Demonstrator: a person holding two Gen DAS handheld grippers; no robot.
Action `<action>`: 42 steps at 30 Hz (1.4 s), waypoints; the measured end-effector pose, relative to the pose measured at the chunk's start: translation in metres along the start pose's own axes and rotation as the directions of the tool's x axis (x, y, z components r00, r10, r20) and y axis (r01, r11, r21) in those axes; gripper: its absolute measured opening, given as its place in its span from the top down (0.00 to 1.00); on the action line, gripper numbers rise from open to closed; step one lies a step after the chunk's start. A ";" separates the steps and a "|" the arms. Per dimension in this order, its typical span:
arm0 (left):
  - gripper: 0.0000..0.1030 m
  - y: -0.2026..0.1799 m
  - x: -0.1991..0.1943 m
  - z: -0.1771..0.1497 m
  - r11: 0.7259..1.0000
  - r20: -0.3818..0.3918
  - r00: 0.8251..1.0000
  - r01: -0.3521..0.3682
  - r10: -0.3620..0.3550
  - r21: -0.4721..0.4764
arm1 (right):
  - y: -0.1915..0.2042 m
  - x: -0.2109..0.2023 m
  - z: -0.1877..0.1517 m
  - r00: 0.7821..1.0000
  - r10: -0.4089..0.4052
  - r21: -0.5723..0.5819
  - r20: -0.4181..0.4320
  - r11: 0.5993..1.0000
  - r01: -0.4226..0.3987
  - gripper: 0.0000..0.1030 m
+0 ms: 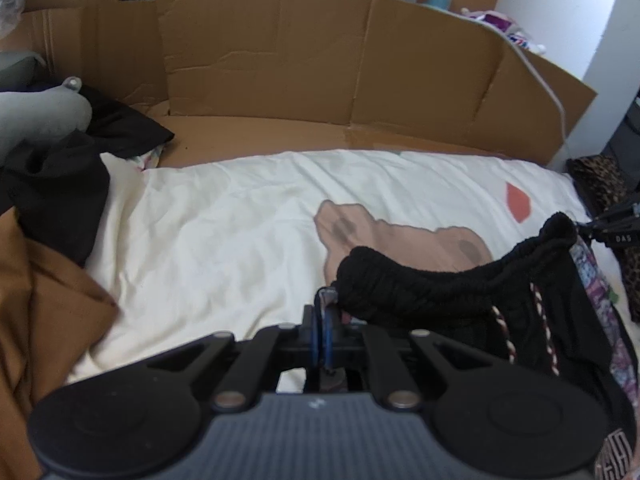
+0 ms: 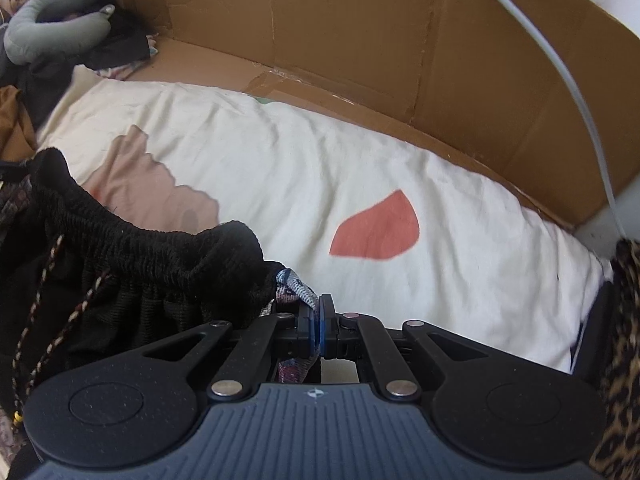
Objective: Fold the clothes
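Cream bedding [image 1: 240,216] is backed by cardboard [image 1: 280,48]. Black shorts [image 1: 440,284] are clamped at the waistband by the left gripper [image 1: 326,320] and the right gripper [image 2: 318,320].

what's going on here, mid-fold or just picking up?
Just picked up, it seems. A person with a claw in each hand holds black shorts by the elastic waistband, left claw pinching one end, right claw the other. The garment hangs between them above the cream bedsheet; no fold made yet.
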State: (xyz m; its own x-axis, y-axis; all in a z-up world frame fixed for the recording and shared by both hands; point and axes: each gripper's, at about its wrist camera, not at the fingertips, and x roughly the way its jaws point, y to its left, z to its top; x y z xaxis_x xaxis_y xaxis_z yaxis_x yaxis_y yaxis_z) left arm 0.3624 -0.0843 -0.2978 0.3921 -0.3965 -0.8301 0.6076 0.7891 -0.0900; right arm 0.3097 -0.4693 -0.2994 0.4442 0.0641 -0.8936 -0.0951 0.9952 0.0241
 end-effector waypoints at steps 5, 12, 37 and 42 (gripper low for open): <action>0.97 0.009 0.008 0.016 1.000 0.048 0.999 -0.023 0.023 0.000 | -0.006 0.008 0.025 1.000 -0.004 -0.005 0.016 1.000 0.004 1.00; 0.97 0.023 0.016 0.043 0.999 0.075 0.996 -0.048 0.047 0.019 | -0.008 0.015 0.065 0.998 -0.027 -0.053 0.049 0.998 0.029 1.00; 0.68 0.005 0.066 0.049 0.980 -0.103 0.976 -0.187 0.192 0.061 | -0.046 0.007 0.048 0.999 -0.050 0.094 0.018 0.994 0.048 0.71; 0.65 -0.010 0.026 0.051 0.981 -0.102 0.975 -0.193 0.196 0.038 | -0.051 -0.038 0.026 0.999 -0.030 0.149 0.033 0.989 0.024 0.71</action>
State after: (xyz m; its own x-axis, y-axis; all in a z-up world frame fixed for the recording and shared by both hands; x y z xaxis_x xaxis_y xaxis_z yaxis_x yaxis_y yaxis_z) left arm 0.4016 -0.1268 -0.2904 0.4306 -0.1845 -0.8835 0.5467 0.8322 0.0927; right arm 0.3207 -0.5200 -0.2546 0.4759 0.0369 -0.8787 0.0494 0.9964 0.0686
